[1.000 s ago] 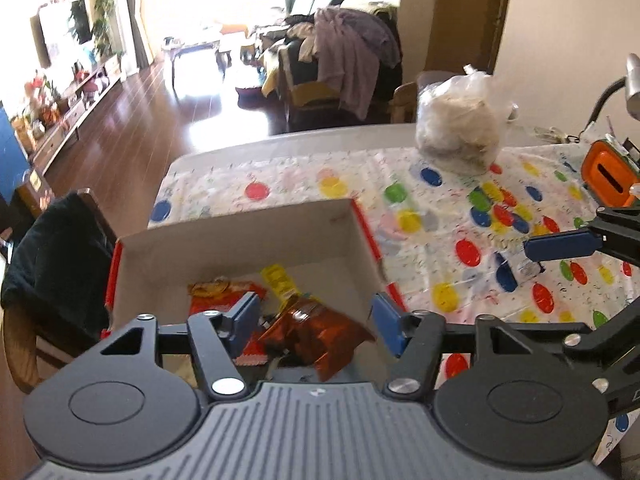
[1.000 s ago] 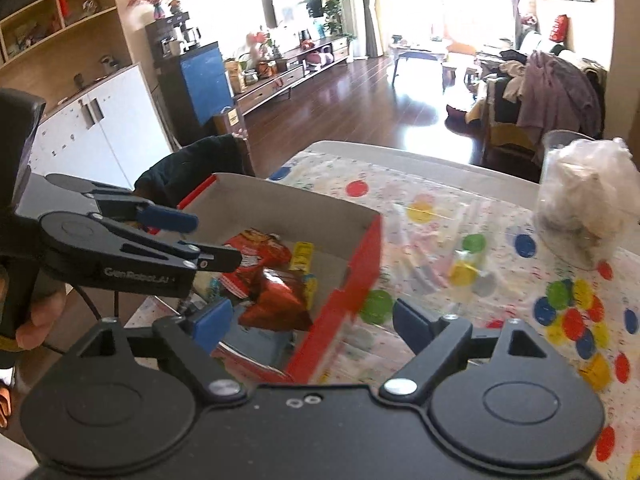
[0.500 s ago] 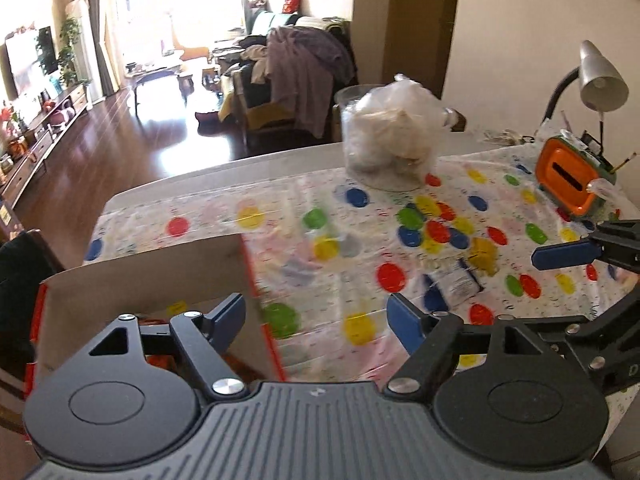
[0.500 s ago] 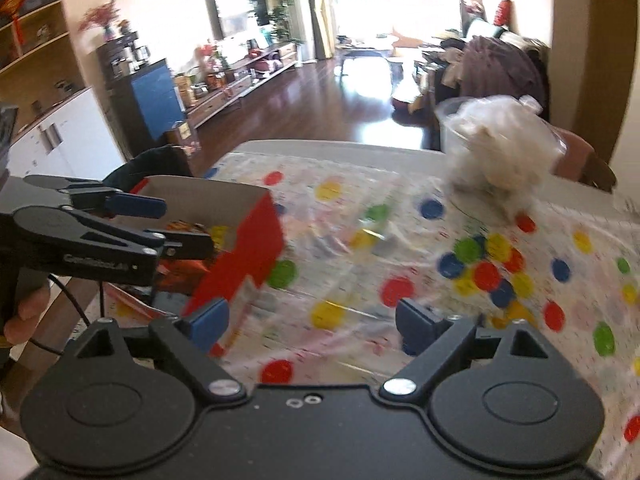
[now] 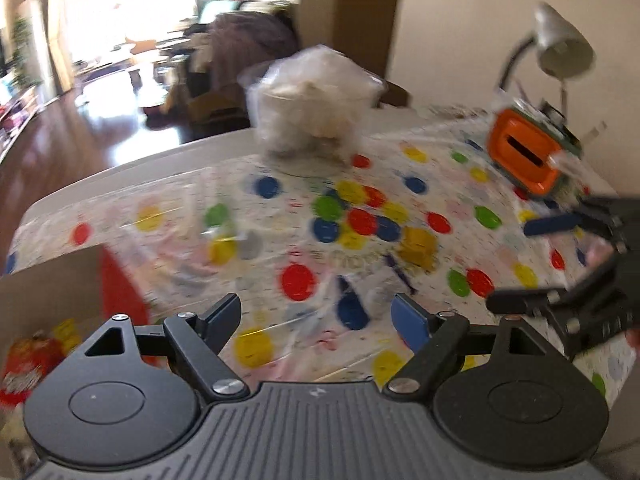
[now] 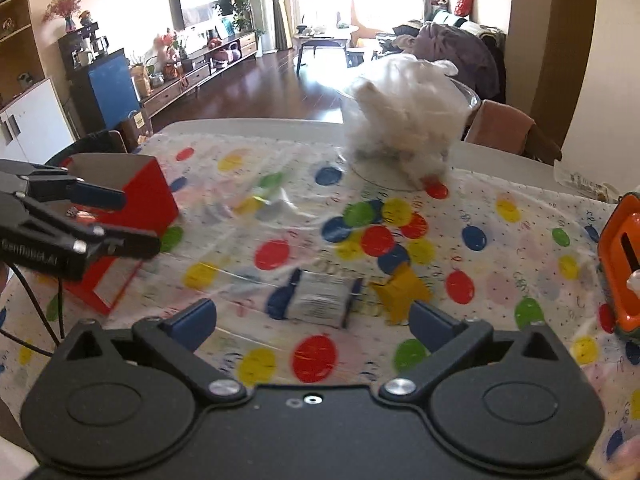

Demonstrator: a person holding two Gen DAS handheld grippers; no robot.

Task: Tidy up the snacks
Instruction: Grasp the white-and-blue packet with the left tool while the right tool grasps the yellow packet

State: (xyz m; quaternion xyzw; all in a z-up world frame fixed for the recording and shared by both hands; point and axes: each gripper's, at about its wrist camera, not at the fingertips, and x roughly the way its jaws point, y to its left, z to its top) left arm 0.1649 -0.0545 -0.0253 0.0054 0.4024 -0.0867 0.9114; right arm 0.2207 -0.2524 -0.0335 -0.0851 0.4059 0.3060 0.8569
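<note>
My left gripper (image 5: 316, 318) hangs over the dotted tablecloth, its jaws opening with nothing between them. A red cardboard box (image 5: 120, 280) with snack packets (image 5: 24, 364) inside sits at its lower left. My right gripper (image 6: 314, 320) is also opening and empty, just short of a white and dark blue packet (image 6: 320, 298) and a yellow packet (image 6: 400, 292) lying on the cloth. Blur softens the left wrist view, where the yellow packet (image 5: 418, 246) lies ahead and the right gripper (image 5: 536, 264) is at the right. The right wrist view has the left gripper (image 6: 120, 218) in front of the box (image 6: 148, 196).
A clear bowl under a plastic bag of white stuff (image 6: 404, 120) stands at the table's far side. An orange holder (image 6: 624, 264) sits at the right edge, with a desk lamp (image 5: 560, 48) behind it. A chair (image 6: 508, 132) stands beyond the table.
Both grippers swung right, away from the box and over the tablecloth. The left gripper let go of a brown-orange packet over the box. Both jaws have spread wider.
</note>
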